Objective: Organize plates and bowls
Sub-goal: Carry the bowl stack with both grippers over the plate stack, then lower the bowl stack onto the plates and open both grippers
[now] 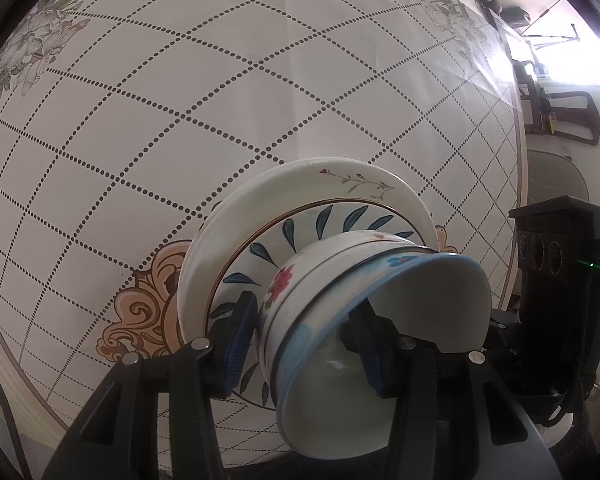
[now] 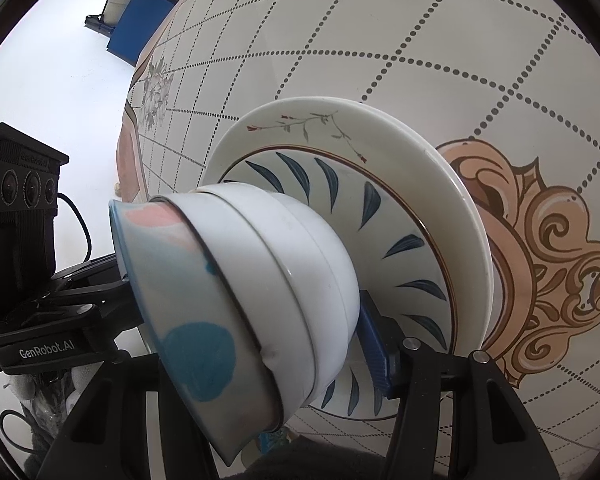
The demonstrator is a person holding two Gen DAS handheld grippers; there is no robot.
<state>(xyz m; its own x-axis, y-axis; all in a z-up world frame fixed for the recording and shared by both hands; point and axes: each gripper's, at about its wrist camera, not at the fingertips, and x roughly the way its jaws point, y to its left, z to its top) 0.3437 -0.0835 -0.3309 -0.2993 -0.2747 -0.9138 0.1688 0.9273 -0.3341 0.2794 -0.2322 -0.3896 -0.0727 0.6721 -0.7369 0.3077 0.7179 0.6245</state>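
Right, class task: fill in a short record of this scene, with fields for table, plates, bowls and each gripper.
table: white cloth, dotted grid
plates: leaf plate on a larger white plate
bowls: nested stack on the leaf plate
left gripper: closed on the bowls, one finger outside, one inside the top bowl
right gripper: one finger beside the bowls, other hidden

Right claw's [image 2: 260,344] left finger behind bowls [image 2: 236,300]

Home dining room: patterned tablecloth [image 1: 260,80], crockery.
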